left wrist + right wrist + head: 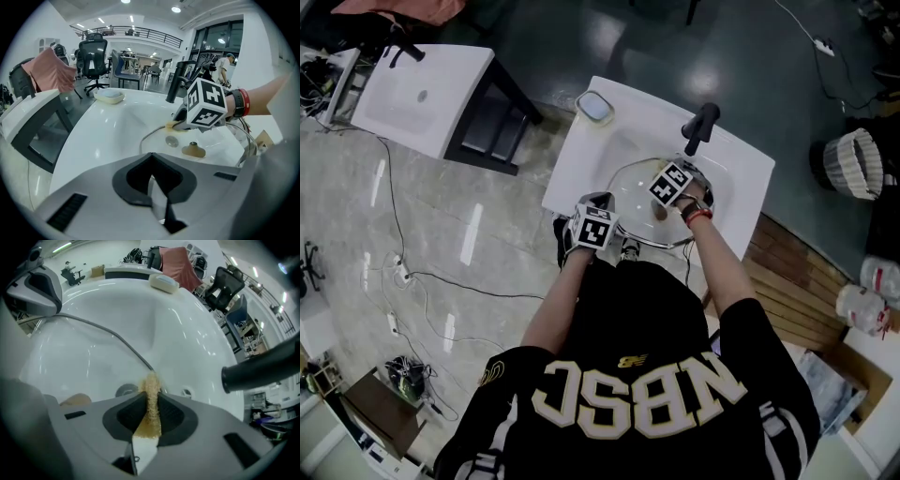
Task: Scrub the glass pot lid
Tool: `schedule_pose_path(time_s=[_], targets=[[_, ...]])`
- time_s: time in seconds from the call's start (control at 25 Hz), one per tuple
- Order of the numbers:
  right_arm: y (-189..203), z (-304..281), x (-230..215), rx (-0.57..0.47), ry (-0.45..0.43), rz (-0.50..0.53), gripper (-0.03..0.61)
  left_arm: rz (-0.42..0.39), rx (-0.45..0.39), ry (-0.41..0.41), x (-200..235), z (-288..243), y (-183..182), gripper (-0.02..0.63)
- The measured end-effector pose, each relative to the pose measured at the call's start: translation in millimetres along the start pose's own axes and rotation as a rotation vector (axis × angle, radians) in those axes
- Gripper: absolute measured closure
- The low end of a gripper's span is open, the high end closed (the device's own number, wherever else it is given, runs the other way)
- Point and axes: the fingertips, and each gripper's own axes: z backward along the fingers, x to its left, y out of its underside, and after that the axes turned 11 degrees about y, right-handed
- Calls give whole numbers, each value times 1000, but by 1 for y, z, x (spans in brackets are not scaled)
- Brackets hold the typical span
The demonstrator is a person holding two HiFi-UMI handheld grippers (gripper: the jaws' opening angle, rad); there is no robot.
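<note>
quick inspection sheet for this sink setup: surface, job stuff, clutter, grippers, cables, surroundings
surface: white sink with a black faucet at its back
job's things: glass pot lid lies in the basin, tan knob at its middle; scrub sponge
clutter: soap dish on the sink's corner
grippers: left gripper fingers shut on the lid's near rim; right gripper shut on the sponge, whose tip is at the lid's rim
cables: loose cable across the tiled floor on the person's left
surroundings: second sink, office chair
</note>
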Motion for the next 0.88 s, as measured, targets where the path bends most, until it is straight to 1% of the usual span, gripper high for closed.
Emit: schedule_pose_path(time_s=[0.24,0.4,0.52,0.68,0.88], targets=[[38,12,-15,80,9,55,512,5,-4,8,0,0,0,601],[59,26,-17,141,-25,95,509,8,-9,8,-1,-1,1,601],[70,36,-17,160,-69,88,509,11,-6,8,0,-1,0,600],[83,57,-13,189,-159,73,506,10,-1,10,-2,0,0,601],[86,81,3,181,-246,110,506,4,-6,6,0,-2,0,601]])
